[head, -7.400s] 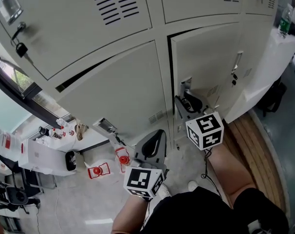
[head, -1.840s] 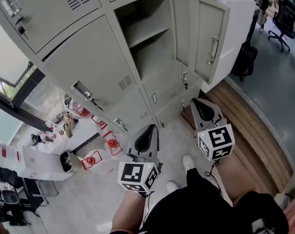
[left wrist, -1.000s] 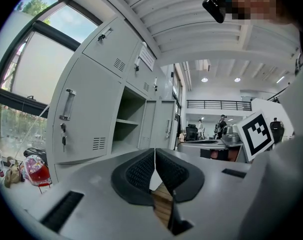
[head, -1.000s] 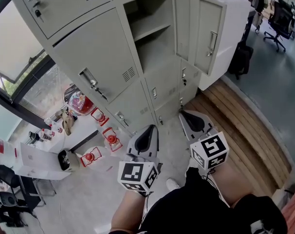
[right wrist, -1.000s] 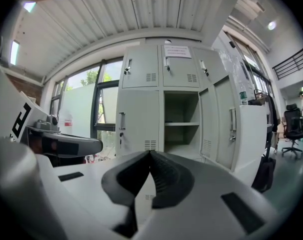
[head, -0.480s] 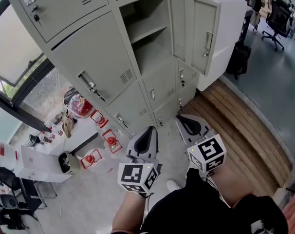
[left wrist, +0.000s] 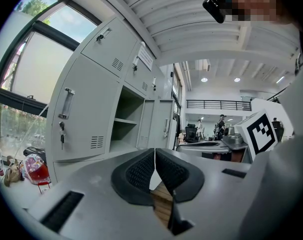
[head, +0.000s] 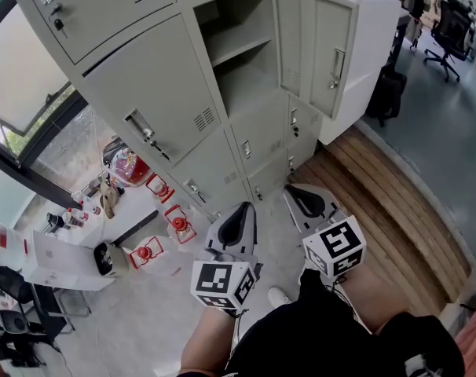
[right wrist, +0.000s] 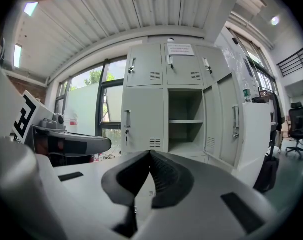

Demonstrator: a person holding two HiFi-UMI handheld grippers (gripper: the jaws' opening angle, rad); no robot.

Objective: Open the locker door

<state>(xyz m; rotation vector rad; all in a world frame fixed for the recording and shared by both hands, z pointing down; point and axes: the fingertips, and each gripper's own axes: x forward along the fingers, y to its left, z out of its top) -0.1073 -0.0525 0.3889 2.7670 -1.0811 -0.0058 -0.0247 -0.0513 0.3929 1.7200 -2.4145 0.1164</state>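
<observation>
The grey locker [head: 155, 93] fills the upper part of the head view. Its middle compartment [head: 242, 65] is open and shows one bare shelf; its door [head: 291, 42] is swung out to the right with the inner face showing. The same open compartment [right wrist: 184, 121] and door [right wrist: 210, 126] show in the right gripper view. My right gripper [head: 294, 192] [right wrist: 150, 154] hangs low, well away from the door, shut and empty. My left gripper [head: 241, 209] [left wrist: 154, 152] is beside it over the floor, shut with nothing between its pads.
Closed locker doors with handles and keys [head: 144, 132] lie left of the open one. Red lantern-like objects [head: 175, 225] stand on the floor near a white table [head: 61, 261]. A wooden platform [head: 379, 210] and a white cabinet [head: 375, 45] are at right, with an office chair [head: 458, 22] beyond.
Seven seconds ago the door was barely ajar with my right gripper at its edge; now it is wide open and the gripper is drawn back. Over the last second hardly anything moved.
</observation>
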